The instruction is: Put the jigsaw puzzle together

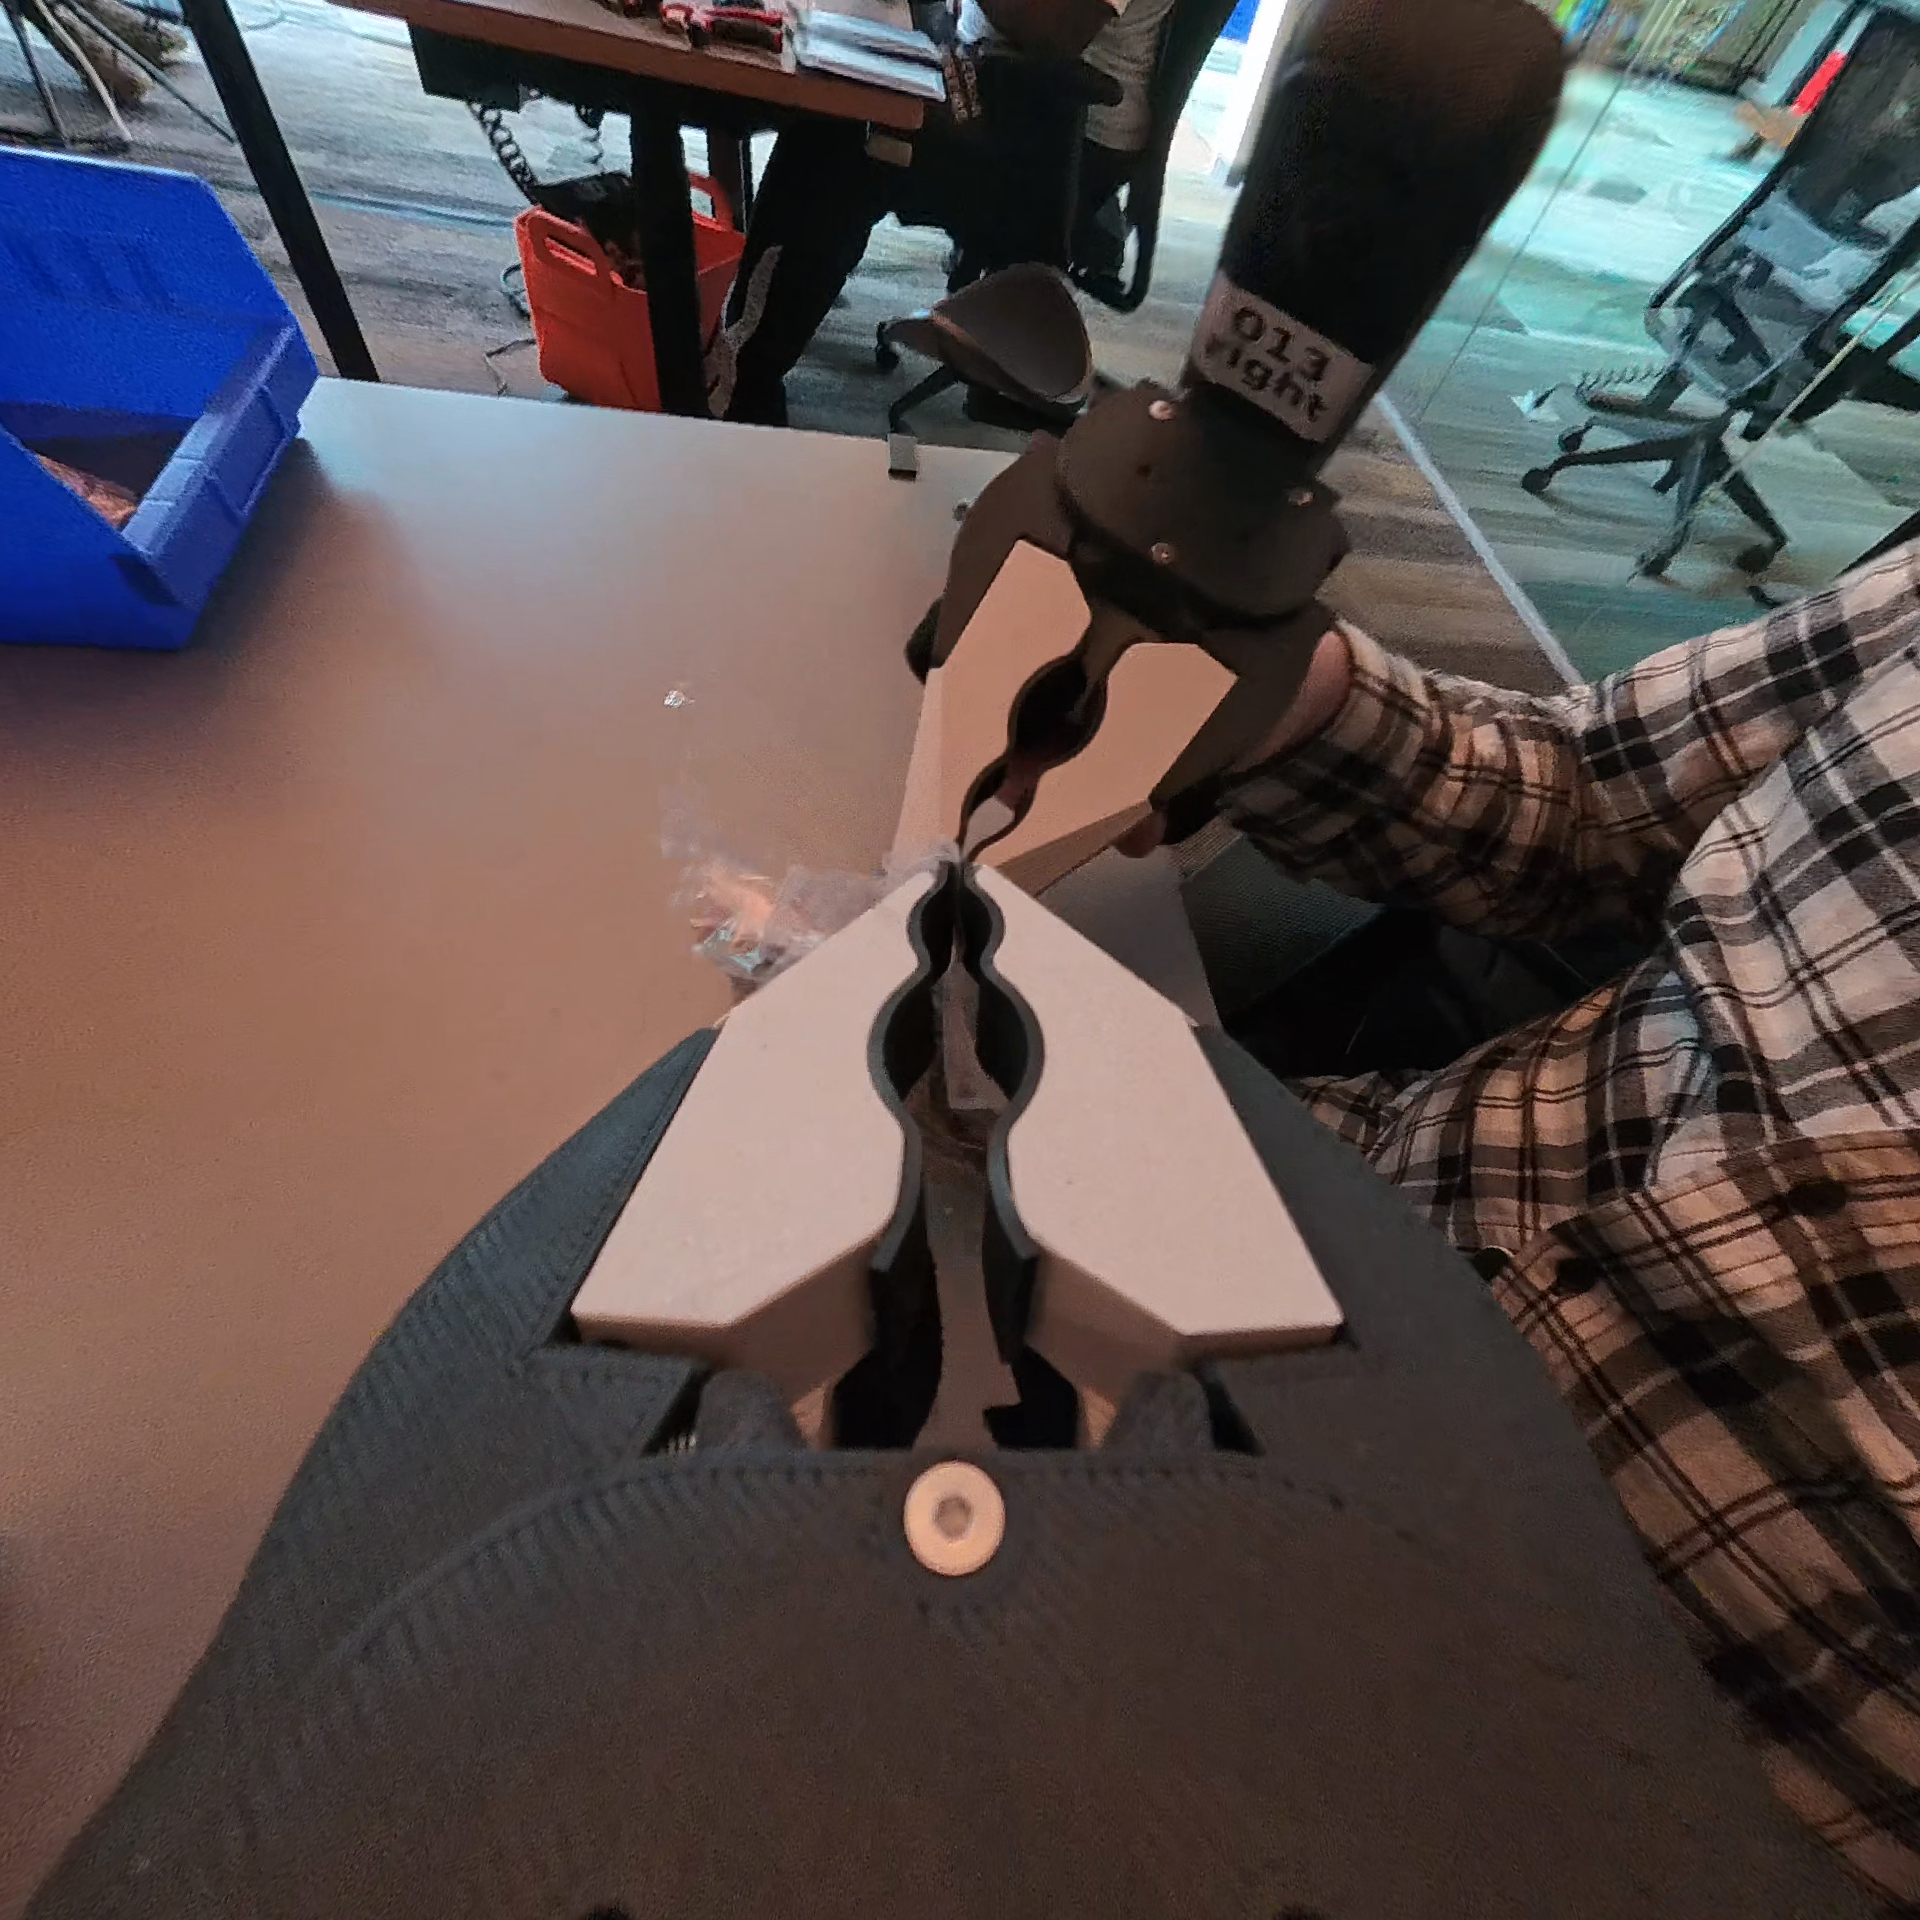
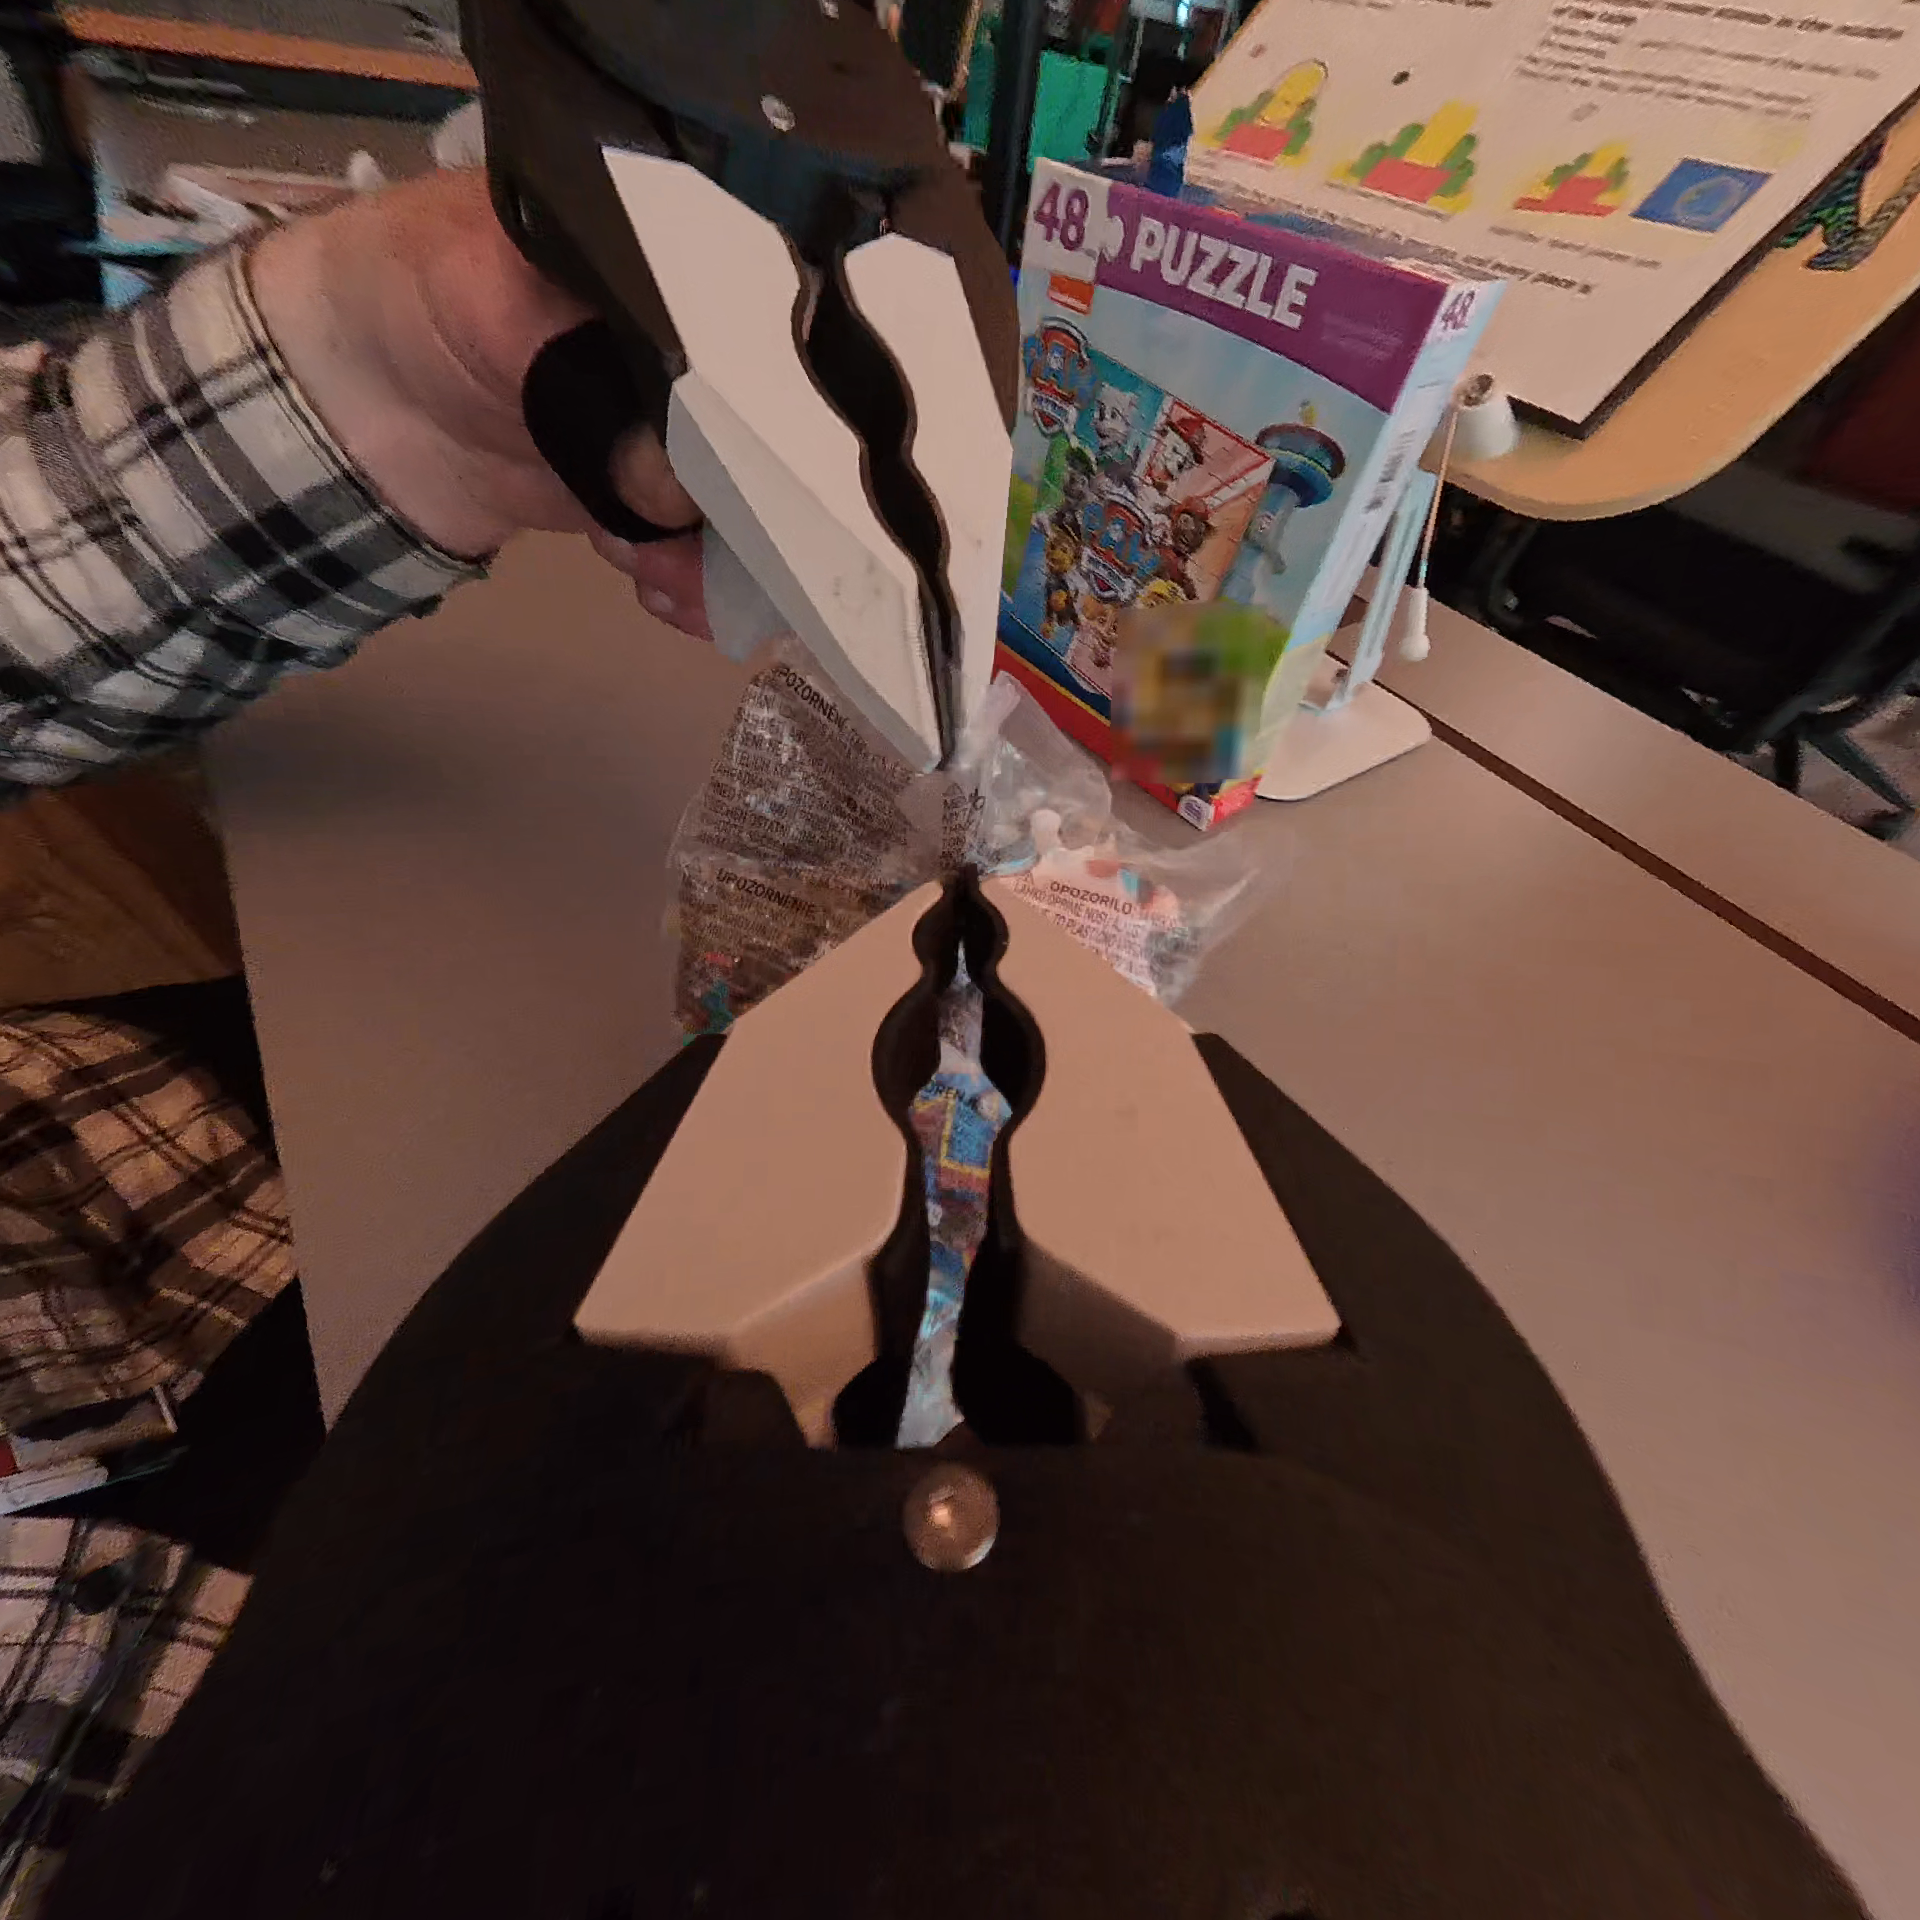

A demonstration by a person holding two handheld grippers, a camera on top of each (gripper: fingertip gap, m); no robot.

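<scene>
A clear plastic bag (image 2: 821, 821) with printed text holds jigsaw pieces and hangs just above the grey table (image 2: 1455, 1039). My right gripper (image 2: 961, 883) is shut on the bag's top. My left gripper (image 2: 951, 748) comes in from above left and is shut on the same bunched plastic right beside it. In the left wrist view, my left gripper (image 1: 954, 868) and the right gripper (image 1: 977, 842) meet tip to tip over the crinkled bag (image 1: 748, 904). The puzzle box (image 2: 1216, 488) stands upright behind the bag.
A blue bin (image 1: 125, 416) sits at the table's far left. A white stand (image 2: 1351, 727) and a tilted instruction board (image 2: 1558, 187) are behind the box. A person's plaid sleeve (image 1: 1558, 831) is on the right. Office chairs and an orange crate (image 1: 613, 301) stand beyond the table. Less than 4 cm separates the two grippers' tips.
</scene>
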